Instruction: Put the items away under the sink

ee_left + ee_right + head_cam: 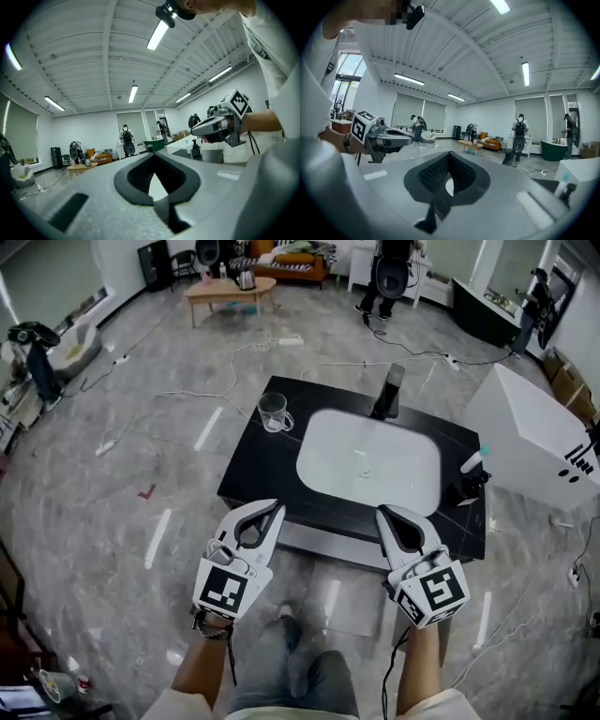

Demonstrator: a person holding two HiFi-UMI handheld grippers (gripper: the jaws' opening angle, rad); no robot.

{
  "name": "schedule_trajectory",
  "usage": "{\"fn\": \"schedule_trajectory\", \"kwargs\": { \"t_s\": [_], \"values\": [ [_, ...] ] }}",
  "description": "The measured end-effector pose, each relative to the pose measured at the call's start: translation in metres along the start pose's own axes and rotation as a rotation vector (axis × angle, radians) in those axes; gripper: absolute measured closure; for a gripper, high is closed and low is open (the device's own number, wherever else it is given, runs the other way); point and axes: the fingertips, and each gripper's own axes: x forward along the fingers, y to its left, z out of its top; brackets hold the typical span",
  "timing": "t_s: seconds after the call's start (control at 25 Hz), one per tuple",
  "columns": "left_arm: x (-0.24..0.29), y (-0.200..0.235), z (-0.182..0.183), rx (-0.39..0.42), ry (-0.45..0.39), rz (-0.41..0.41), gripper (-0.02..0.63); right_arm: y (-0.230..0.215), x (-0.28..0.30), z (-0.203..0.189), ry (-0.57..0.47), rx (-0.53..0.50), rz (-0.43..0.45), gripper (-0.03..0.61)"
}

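Grey marbled floor [112, 484] spreads around us, crossed by loose cables, under a white ribbed ceiling with strip lights. We hold both grippers side by side at the near edge of a black counter [251, 474], pointing towards its far side. The left gripper [277, 506] has its jaws closed tip to tip with nothing between them. The right gripper [382, 512] is the same, shut and empty. Neither one touches the counter or anything on it.

Just beyond the tips, a white sink [319, 432] is set into the counter, and a dark tap [388, 392] stands at its far rim. A clear cup [273, 412] stands upright on the counter's far left corner, apart from the sink. On the right edge sits a dark pump bottle [473, 482], and beside it is a small white item with a teal tip that we cannot identify.

To the right of the counter stands a large white box [525, 437]. Far off across the room we see a low wooden table [230, 289], an orange sofa [292, 266] and a person [389, 277] standing.
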Motion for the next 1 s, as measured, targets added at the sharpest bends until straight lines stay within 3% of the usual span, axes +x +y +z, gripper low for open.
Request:
{"fn": "schedule_trajectory", "kwargs": {
  "t_s": [0.24,0.4,0.72,1.0],
  "values": [
    [-0.022,0.008,0.095,-0.054,0.001,0.01,0.609,0.012,-0.041,0.103,-0.01,-0.023,0.005,0.572],
    [-0.04,0.0,0.136,-0.069,0.005,0.02,0.609,0.021,-0.071,0.145,-0.018,-0.039,0.003,0.572],
    [-0.079,-0.039,0.189,-0.085,0.0,0.031,0.609,0.057,-0.135,0.187,-0.049,-0.04,0.021,0.572],
    [-0.098,-0.073,0.218,-0.064,-0.025,0.03,0.609,0.073,-0.172,0.198,-0.073,-0.044,0.018,0.572]
  ]
}}
